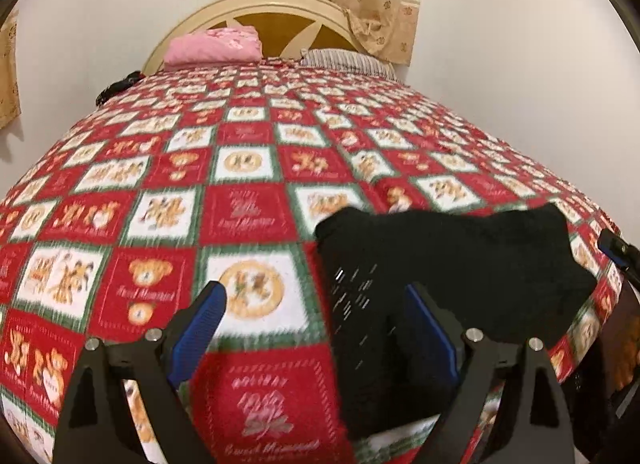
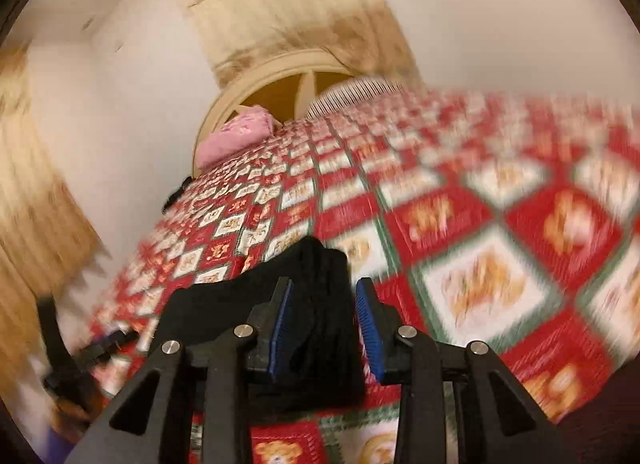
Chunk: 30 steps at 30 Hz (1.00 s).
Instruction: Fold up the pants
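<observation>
Left wrist view shows you a wide quilted bedspread (image 1: 248, 167), red and white teddy-bear squares edged green. On its near right part lies the pants (image 1: 440, 264), a soft black folded bundle, long axis running roughly left to right. Your left gripper (image 1: 316, 304) stands spread wide and empty; your right gripper (image 2: 325, 304) is parted, straddling the bundle's edge without pinching it.

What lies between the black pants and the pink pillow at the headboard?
Only bare bedspread shows between the black pants and the pink pillow; the left wrist view shows this best.
</observation>
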Motion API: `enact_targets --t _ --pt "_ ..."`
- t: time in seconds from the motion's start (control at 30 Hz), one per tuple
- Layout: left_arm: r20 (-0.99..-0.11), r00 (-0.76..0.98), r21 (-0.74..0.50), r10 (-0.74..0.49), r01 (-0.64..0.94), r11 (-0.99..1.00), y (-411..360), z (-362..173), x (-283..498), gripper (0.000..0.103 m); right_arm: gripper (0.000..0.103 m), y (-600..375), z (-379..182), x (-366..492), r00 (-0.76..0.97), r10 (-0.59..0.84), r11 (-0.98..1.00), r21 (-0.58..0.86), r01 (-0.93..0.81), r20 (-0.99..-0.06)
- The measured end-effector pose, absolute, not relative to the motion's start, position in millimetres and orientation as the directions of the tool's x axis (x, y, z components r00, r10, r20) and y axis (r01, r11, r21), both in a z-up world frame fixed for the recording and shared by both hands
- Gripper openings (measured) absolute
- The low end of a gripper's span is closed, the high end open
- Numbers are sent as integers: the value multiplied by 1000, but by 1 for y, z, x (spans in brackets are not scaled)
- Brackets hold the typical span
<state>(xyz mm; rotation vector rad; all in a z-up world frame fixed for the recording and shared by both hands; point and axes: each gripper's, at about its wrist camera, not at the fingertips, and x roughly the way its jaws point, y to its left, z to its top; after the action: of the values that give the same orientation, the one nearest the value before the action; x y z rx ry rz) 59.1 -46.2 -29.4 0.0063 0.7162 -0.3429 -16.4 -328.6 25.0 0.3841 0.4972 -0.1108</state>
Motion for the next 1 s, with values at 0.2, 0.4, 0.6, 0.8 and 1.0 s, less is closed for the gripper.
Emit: enact_targets --t 0.2,0.4,0.6,0.8,1.0 --pt "-678 687 -43 -261 317 947 -91 -38 64 92 30 -259 21 12 835 30 995 96 28 -550" --pt "-723 634 -128 -276 269 955 -84 -74 51 94 28 -283 -24 3 777 72 985 166 42 -625" --pt "-745 619 -135 -248 224 965 -74 -69 42 95 28 -273 7 13 829 116 975 222 10 -546" --pt "-735 625 -154 -263 224 962 -64 -77 19 95 30 -207 19 83 759 322 943 264 -203 -566" --pt "-747 601 -158 -282 252 955 -47 -72 13 95 30 -147 0 161 636 382 921 218 -323 -671"
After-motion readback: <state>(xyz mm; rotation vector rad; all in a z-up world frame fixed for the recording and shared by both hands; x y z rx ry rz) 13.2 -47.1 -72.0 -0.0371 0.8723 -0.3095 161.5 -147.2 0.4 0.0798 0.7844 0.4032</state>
